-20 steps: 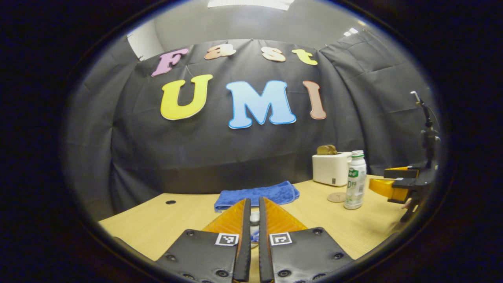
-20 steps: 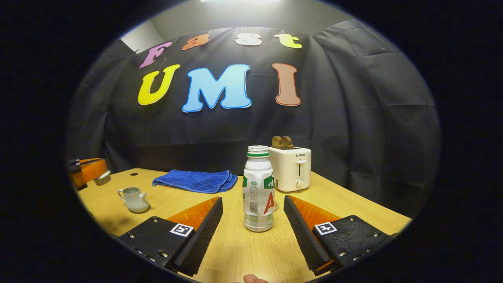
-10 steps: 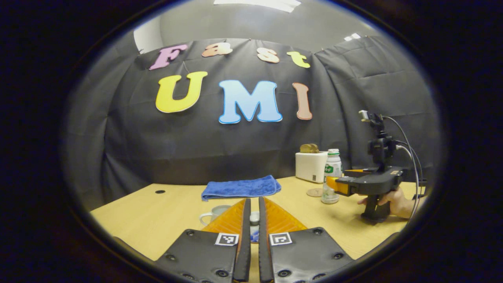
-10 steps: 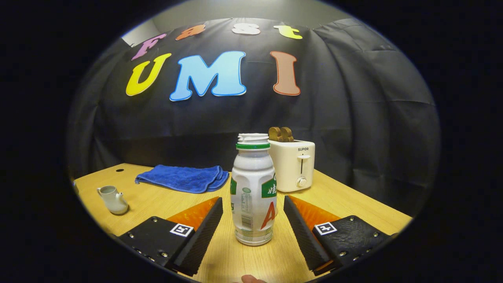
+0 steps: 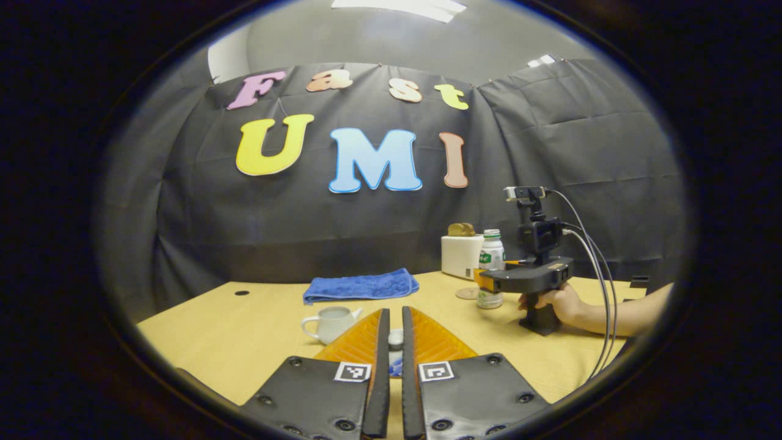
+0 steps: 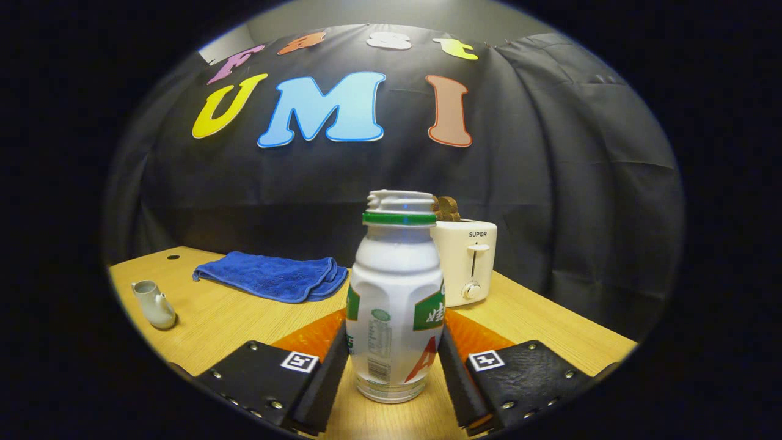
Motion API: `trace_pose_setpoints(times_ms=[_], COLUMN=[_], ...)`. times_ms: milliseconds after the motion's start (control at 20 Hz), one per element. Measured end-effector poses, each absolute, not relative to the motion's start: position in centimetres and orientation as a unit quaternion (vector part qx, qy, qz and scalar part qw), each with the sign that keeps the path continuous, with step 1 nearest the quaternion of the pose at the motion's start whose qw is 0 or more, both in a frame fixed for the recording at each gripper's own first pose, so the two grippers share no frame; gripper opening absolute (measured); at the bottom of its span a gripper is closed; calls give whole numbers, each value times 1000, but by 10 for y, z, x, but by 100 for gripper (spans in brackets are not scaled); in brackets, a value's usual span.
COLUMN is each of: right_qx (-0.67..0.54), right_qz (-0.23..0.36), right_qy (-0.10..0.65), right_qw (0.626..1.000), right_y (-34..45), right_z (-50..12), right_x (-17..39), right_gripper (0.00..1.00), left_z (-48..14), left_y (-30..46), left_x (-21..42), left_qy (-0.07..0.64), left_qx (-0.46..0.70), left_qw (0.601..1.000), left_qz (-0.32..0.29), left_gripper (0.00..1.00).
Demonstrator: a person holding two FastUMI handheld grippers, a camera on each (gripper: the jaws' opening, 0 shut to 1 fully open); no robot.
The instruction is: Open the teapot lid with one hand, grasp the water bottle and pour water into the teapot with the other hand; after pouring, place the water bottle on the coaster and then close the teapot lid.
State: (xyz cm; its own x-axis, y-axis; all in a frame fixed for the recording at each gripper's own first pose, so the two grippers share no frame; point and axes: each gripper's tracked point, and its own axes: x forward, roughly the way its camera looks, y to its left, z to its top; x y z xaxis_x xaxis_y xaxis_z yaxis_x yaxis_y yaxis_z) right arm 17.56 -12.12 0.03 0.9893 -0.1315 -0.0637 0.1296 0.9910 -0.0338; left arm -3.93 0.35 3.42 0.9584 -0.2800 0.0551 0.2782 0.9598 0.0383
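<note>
- The right gripper (image 6: 394, 357) has its two fingers pressed against either side of the water bottle (image 6: 395, 299), which stands upright on the wooden table (image 6: 244, 321); this is plain in the right gripper view.
- The bottle is white with a green ring under its open neck and a green and red label; it has no cap on it.
- In the left gripper view the same bottle (image 5: 490, 269) stands far off, with the right gripper (image 5: 489, 283) around it and a hand (image 5: 559, 302) holding that gripper's handle.
- A round coaster (image 5: 467, 293) lies flat on the table just beside the bottle, on its left in that view.
- The left gripper (image 5: 391, 342) has its fingers drawn nearly together, clamped on a small pale knob, the teapot lid (image 5: 396, 338), which it holds above the table.
- The white teapot (image 5: 330, 321) sits on the table just past the left gripper's fingers, its top open; in the right gripper view the teapot (image 6: 153, 304) stands well apart from the bottle, at the left.
- A folded blue towel (image 6: 275, 278) lies toward the back of the table, between teapot and bottle.
- A cream toaster (image 6: 467, 263) with brown toast (image 6: 448, 208) in its slots stands just behind the bottle.
</note>
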Motion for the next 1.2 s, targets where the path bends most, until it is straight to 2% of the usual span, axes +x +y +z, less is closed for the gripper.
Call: trace_pose_setpoints(times_ms=[550, 600, 650, 700, 750, 800, 850, 1200], right_qx=[-107, -124, -142, -161, -179, -198, -213, -374], right_qz=[-27, -22, -16, -9, -2, 6, 15, 57], right_qy=[25, 26, 27, 27, 30, 31, 31, 27], right_qw=[994, 992, 989, 987, 983, 980, 976, 925], right_y=[-71, -64, -56, -48, -40, -31, -22, 33], right_z=[28, 29, 31, 32, 32, 31, 30, 17], right_x=[148, 146, 144, 142, 140, 139, 138, 152], right_gripper=[72, 72, 72, 72, 72, 72, 72, 73], left_z=[32, 28, 24, 19, 16, 11, 6, 2], left_y=[6, 8, 10, 13, 15, 21, 25, 47], left_x=[-77, -81, -85, -88, -91, -99, -106, -143], left_qy=[-39, -36, -30, -25, -21, -16, -10, -15], left_qx=[12, 8, 8, 11, 12, 12, 10, 11], left_qw=[988, 988, 988, 989, 990, 990, 990, 993], left_qz=[-150, -150, -149, -147, -142, -138, -137, -113], left_gripper=[19, 14, 19, 19, 14, 14, 19, 19])
